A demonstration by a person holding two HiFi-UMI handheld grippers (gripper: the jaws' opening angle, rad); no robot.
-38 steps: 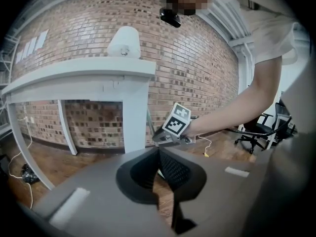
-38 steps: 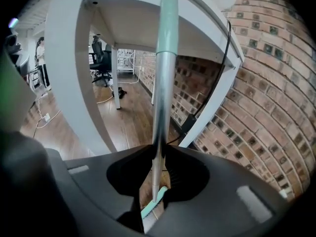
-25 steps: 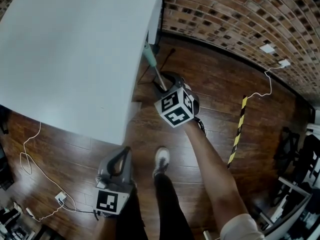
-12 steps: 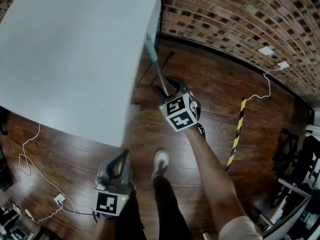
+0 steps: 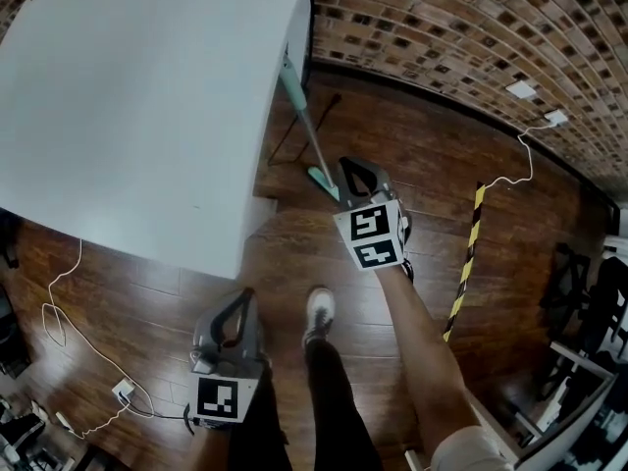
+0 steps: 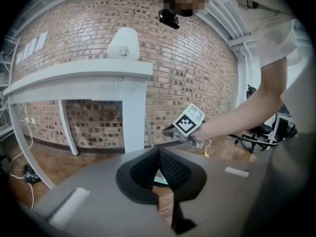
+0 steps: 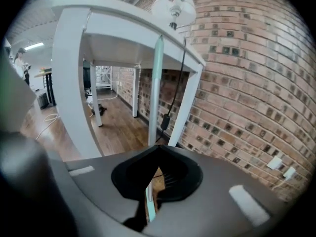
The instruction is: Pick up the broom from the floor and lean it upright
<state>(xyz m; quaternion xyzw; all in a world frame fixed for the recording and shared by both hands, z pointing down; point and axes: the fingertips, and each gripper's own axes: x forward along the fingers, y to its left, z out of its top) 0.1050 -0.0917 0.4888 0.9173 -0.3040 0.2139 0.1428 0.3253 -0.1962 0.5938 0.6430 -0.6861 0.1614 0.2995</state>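
Leaning upright against the edge of the white table [image 5: 147, 96], the pale green broom [image 5: 299, 116] stands with its teal head on the wood floor [image 5: 422, 165] beside that table. The right gripper [image 5: 345, 168], just beside the head, has just closed its jaws with nothing between them. The left gripper [image 5: 238, 297], nearer the table's front corner, also holds its jaws together, empty; both carry black-and-white square markers.

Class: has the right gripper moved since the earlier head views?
Yes: right gripper drew away from the white table, down-right; its fingers just closed on nothing.
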